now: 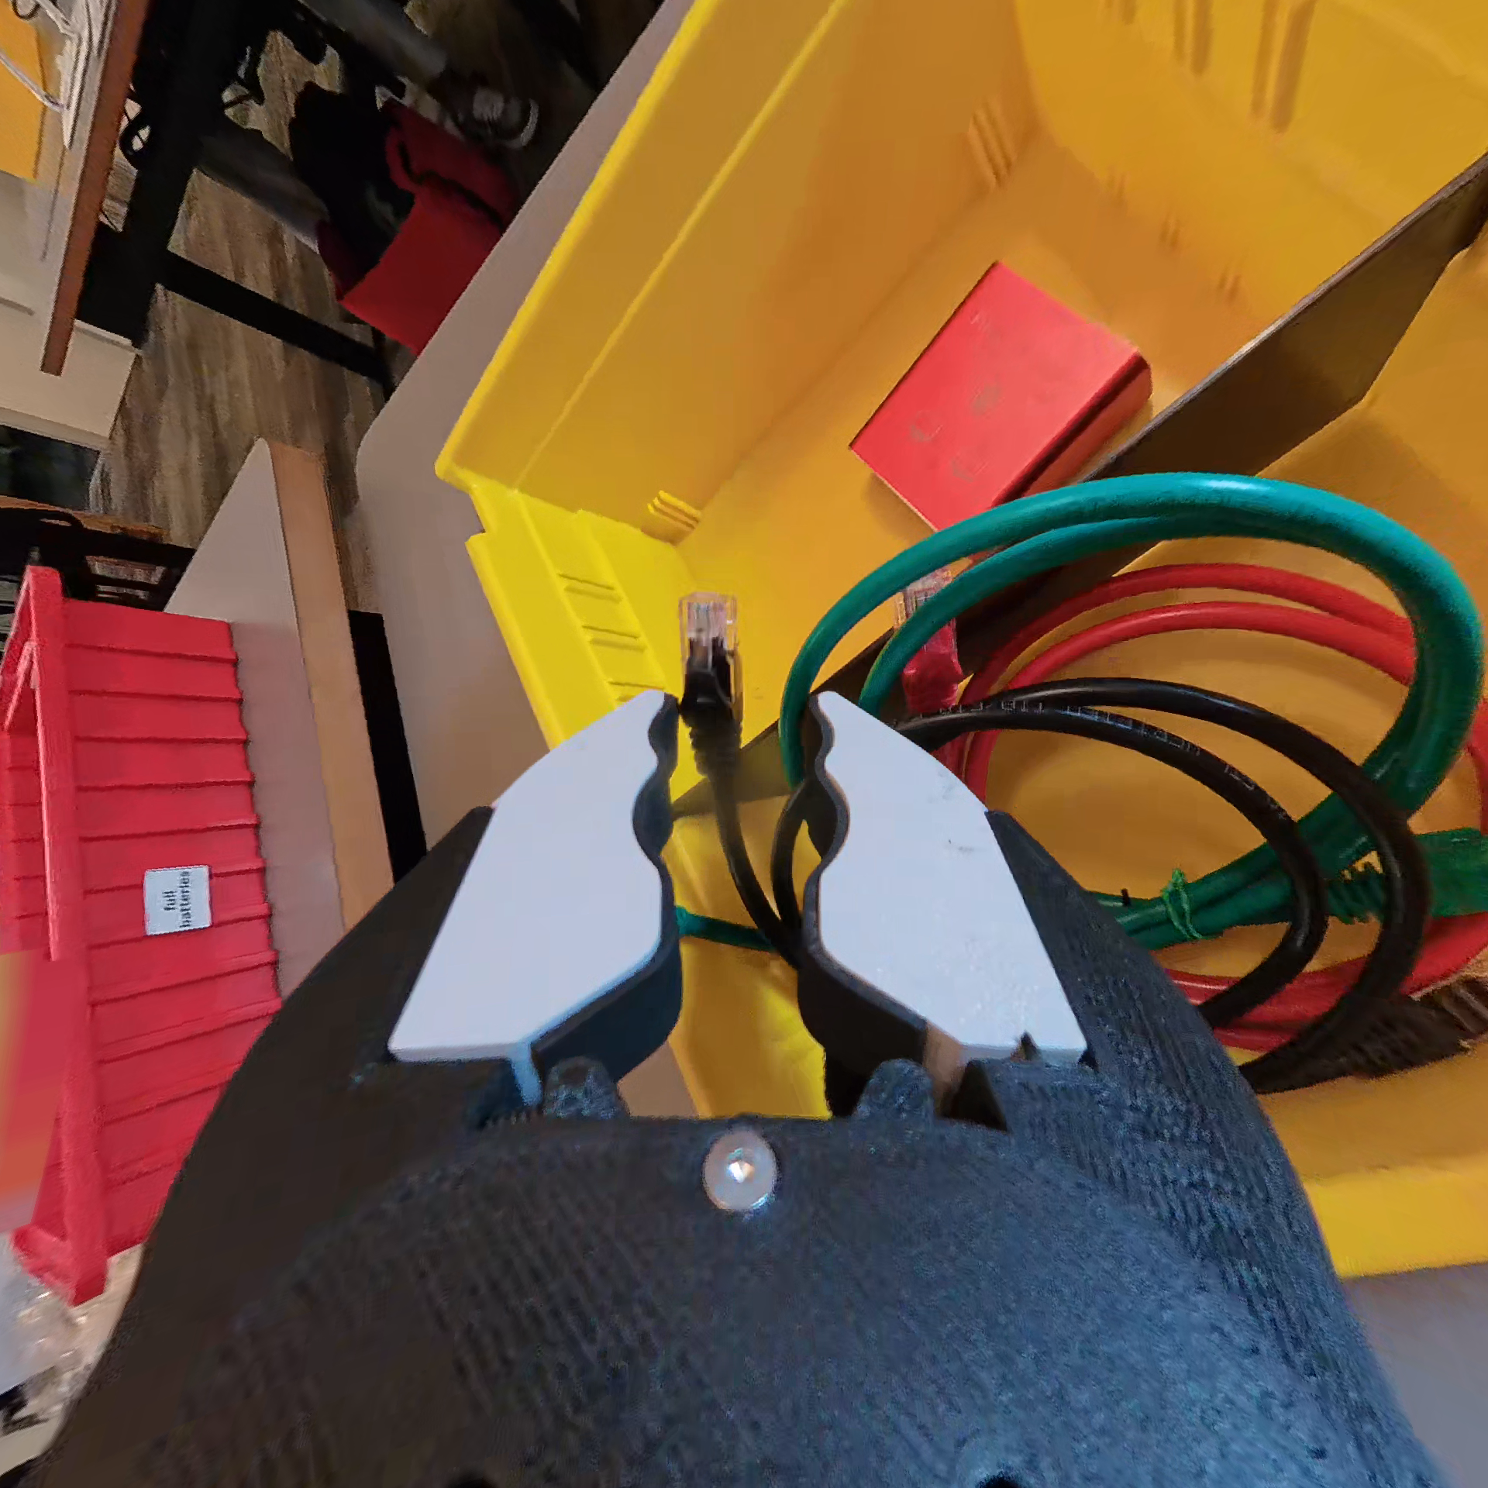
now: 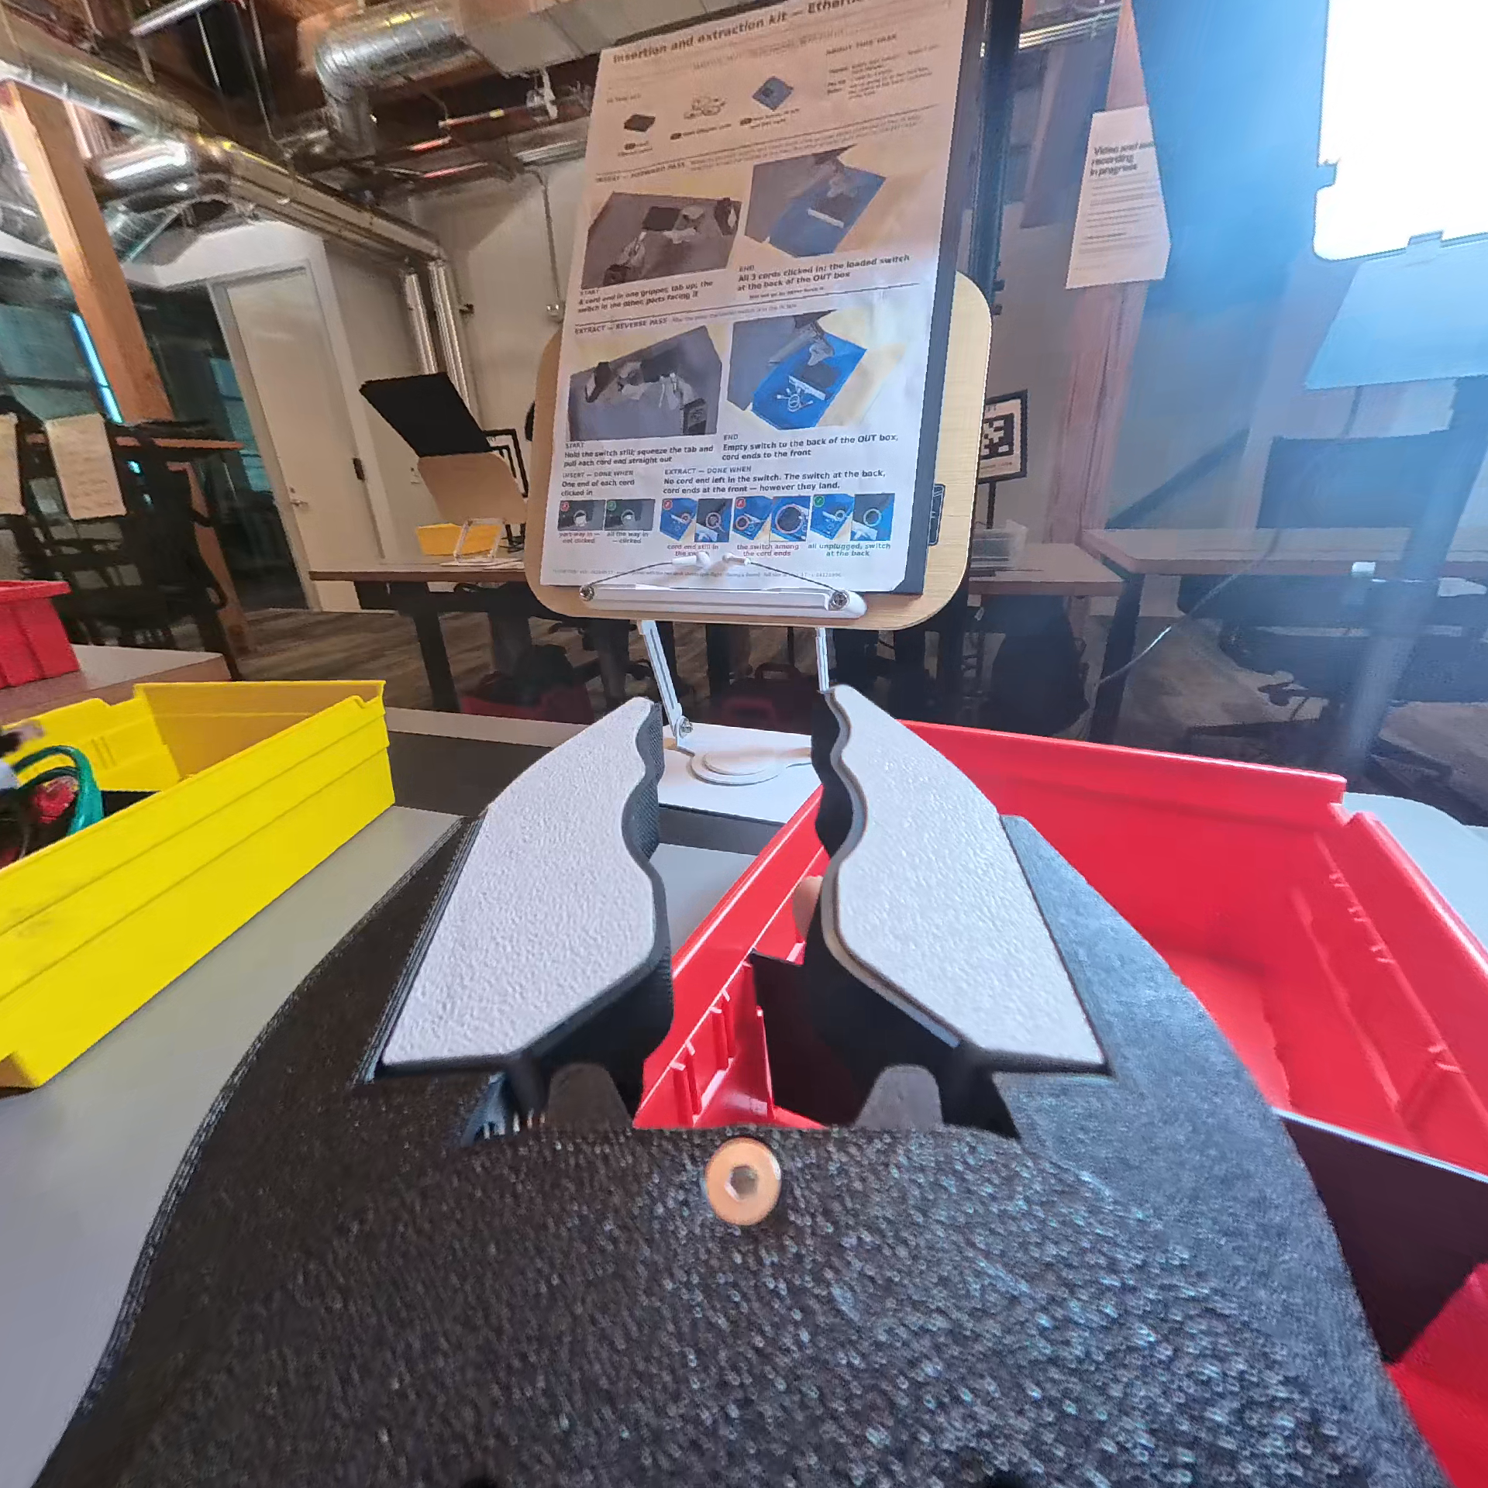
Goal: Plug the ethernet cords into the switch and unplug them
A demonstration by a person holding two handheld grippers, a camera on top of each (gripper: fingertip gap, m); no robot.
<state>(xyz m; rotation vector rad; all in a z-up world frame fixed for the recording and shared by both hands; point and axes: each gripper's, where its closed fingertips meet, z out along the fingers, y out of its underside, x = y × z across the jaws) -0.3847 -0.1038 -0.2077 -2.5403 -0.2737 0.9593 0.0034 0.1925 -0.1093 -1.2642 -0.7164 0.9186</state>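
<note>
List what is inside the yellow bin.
In the yellow bin: a red box, a black divider, and coiled green cord, red cord and black cord. The left gripper covers the near floor.

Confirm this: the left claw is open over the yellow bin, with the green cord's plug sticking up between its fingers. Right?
Not quite. In the left wrist view the plug standing between the open left claw's fingers belongs to the black cord, not the green cord. The yellow bin part holds.

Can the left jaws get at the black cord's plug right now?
Probably yes: the left gripper is open, and the black cord's plug stands just past its tips, nothing between them.
</note>
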